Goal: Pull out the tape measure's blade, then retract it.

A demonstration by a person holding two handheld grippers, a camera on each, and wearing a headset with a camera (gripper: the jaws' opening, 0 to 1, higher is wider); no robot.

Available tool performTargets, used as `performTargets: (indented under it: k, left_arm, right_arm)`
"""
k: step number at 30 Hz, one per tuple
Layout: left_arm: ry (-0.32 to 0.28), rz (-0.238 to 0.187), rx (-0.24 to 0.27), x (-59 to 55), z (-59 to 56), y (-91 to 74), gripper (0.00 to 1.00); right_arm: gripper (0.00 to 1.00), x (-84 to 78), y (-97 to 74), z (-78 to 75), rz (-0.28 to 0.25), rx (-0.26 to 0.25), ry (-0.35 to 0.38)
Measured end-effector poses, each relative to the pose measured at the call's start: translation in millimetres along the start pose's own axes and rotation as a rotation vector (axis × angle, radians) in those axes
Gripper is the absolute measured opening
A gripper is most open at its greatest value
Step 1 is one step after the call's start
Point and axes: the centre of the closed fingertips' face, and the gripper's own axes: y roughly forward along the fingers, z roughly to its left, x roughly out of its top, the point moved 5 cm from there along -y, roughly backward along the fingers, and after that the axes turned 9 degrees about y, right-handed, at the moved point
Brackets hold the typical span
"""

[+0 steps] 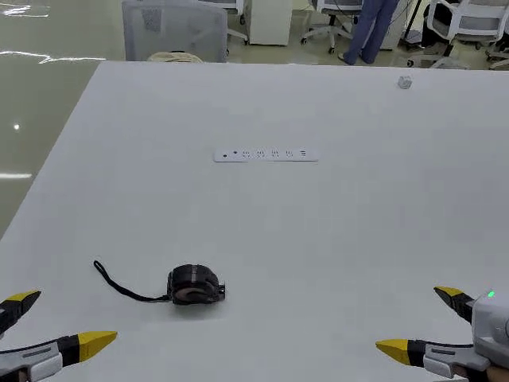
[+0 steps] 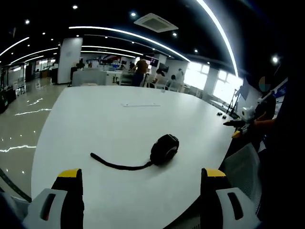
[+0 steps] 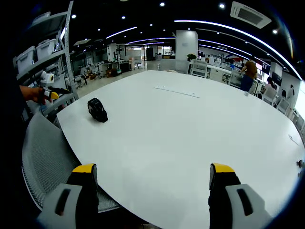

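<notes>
A black tape measure [image 1: 195, 285] lies on the white table [image 1: 262, 231] near its front left, with a black wrist strap [image 1: 119, 282] trailing to the left. No blade is drawn out. My left gripper [image 1: 60, 322] is open at the bottom left, a little short of the strap, with nothing between its yellow-tipped fingers. In the left gripper view the tape measure [image 2: 165, 148] lies ahead between the jaws of the left gripper [image 2: 142, 175]. My right gripper [image 1: 429, 322] is open at the bottom right, far from the case. The right gripper view has the tape measure [image 3: 97, 109] far left of the right gripper [image 3: 155, 171].
A white power strip [image 1: 266, 154] is set into the middle of the table. A small grey object [image 1: 405, 82] rests near the far right edge. Office chairs [image 1: 469, 24] and a standing person [image 1: 370, 28] are beyond the table. A grey mesh chair [image 3: 45, 157] sits by the near edge.
</notes>
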Motion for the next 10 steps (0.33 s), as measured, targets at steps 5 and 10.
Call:
performTargets:
  k: [5,10]
  left_arm:
    - [0.002,0.006,0.002,-3.3,2.4,-1.7,1.0]
    - [0.001,0.005,0.01,-6.4,5.6,-5.7,1.0]
  right_arm:
    - [1.0,0.2,2.8,2.1,0.007,0.006,-0.02]
    - [1.0,0.8,2.4,2.7,0.005,0.003,-0.02]
